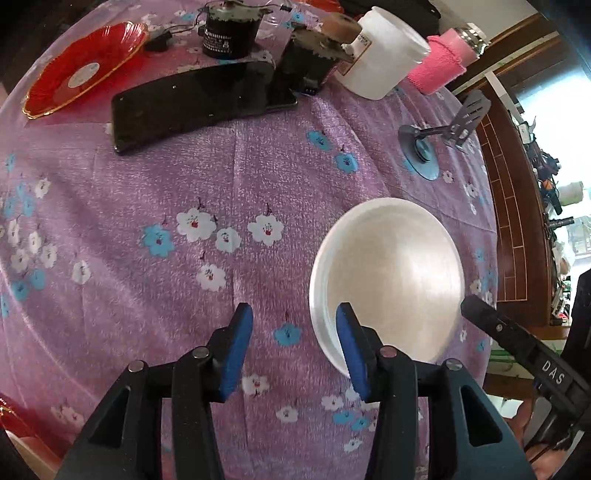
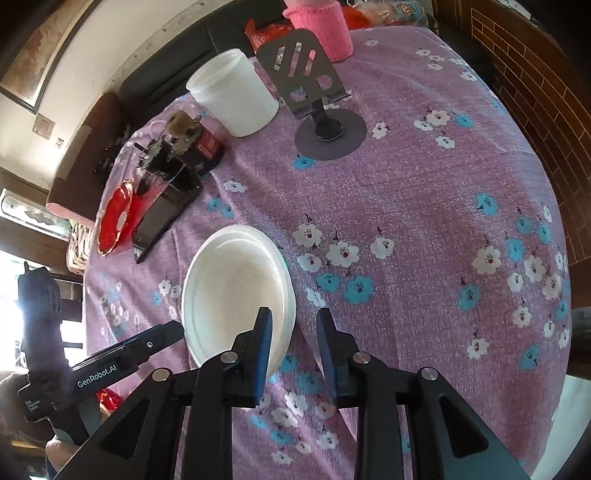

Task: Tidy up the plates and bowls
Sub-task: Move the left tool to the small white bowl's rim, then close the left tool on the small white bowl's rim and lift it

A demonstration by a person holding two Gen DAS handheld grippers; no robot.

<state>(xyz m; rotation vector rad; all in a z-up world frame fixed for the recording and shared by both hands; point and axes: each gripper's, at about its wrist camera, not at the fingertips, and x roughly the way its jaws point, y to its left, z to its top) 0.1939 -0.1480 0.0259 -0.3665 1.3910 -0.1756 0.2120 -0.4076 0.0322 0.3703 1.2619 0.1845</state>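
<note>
Between my left gripper (image 1: pixel 293 347) jaws I see only purple flowered tablecloth (image 1: pixel 147 184); the blue pads stand apart and grip nothing. Its right-hand finger (image 1: pixel 352 350) overlaps the near-left rim of the white plate (image 1: pixel 391 280) in the left wrist view, though whether it touches the plate I cannot tell. That plate lies flat on the cloth at about two o'clock from these jaws. The other tool's black body pokes in at three o'clock, beside the plate's right edge.

My right gripper (image 2: pixel 295 343) is likewise parted and empty, cloth showing in the gap. Its left-hand finger (image 2: pixel 263 347) sits over the plate's (image 2: pixel 236 280) near-right rim; contact again uncertain. From here the plate is at eleven o'clock, just beside the jaws.

Farther out in the left wrist view, a black phone (image 1: pixel 199 103) lies at eleven o'clock, and past it at ten o'clock rests a red plate (image 1: pixel 85 66) with a gold edge. At twelve o'clock stand two dark motor-like parts (image 1: pixel 231 31), then a white tub (image 1: pixel 384 55) and a pink-sleeved bottle (image 1: pixel 443 62) toward one o'clock. A grey phone stand (image 1: pixel 424 147) sits at two o'clock beyond the white plate.
</note>
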